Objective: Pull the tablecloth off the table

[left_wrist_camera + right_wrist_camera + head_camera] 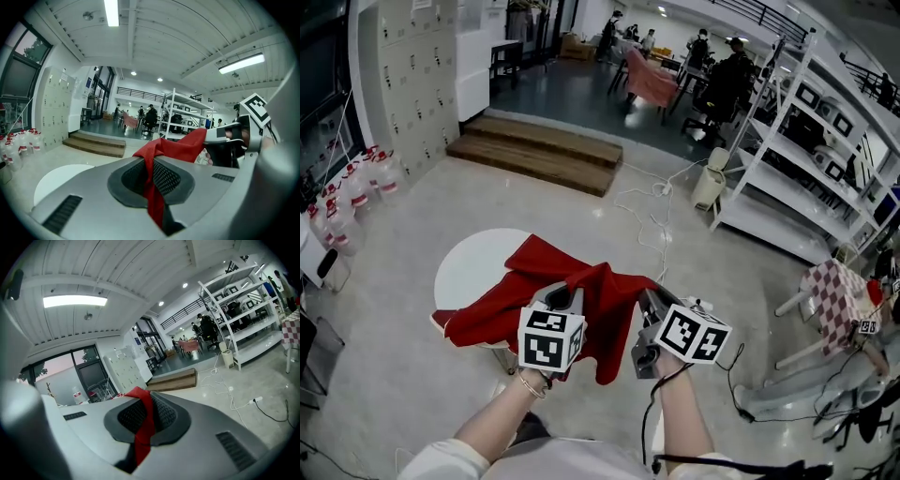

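Red, crumpled into folds: tablecloth [534, 281], hanging half off the near edge of the white worktop [473, 267]. Pinched at its near hem by left hand-held gripper [565, 294] and right hand-held gripper [649, 300], both clamped on fabric, side by side, tilted slightly down.

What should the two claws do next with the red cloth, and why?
Probably pull it back toward the person. The left claw and right claw are both shut on the red tablecloth, and part of it lies on the white table, so one more tug should slide it off.
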`<state>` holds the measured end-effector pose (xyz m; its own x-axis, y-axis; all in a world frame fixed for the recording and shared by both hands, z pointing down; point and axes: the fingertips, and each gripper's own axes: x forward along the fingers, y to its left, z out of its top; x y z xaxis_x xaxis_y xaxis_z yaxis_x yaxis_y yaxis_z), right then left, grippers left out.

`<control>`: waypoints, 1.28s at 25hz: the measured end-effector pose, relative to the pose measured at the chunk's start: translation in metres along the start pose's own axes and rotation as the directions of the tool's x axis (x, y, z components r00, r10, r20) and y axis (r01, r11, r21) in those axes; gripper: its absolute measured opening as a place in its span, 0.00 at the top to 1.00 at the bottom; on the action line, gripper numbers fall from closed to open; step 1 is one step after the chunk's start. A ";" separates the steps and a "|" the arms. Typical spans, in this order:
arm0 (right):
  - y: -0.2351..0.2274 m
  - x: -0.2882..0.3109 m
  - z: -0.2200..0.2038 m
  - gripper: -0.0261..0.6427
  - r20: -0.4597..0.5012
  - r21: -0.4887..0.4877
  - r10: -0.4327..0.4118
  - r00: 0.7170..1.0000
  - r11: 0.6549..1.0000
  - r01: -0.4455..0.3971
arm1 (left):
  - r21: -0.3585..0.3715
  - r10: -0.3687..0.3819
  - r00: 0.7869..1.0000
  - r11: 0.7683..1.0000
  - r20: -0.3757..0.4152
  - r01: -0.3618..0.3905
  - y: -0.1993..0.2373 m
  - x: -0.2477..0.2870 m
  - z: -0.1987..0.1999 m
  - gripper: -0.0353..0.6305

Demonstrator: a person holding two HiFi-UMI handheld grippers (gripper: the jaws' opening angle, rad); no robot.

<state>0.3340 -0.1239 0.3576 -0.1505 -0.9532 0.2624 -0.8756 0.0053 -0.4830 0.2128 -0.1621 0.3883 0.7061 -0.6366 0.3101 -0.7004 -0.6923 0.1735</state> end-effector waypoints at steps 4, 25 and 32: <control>-0.013 -0.020 0.001 0.92 0.015 0.012 -0.023 1.000 1.000 0.023 | 0.010 -0.027 1.000 1.000 -0.013 0.027 -0.022 0.001 -0.008 0.91; -0.114 -0.141 -0.009 0.92 0.081 0.114 -0.218 0.973 0.971 0.208 | 0.062 -0.209 0.969 0.974 -0.133 0.218 -0.154 0.026 -0.061 0.91; -0.141 -0.175 -0.011 0.92 0.112 0.161 -0.294 0.949 0.948 0.274 | 0.078 -0.278 0.943 0.952 -0.183 0.296 -0.191 0.037 -0.079 0.91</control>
<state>0.4787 0.0451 0.3891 0.1659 -0.9402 0.2975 -0.7973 -0.3054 -0.5207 0.3641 -0.0269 0.4407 0.8414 -0.3462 0.4150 -0.4501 -0.8740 0.1834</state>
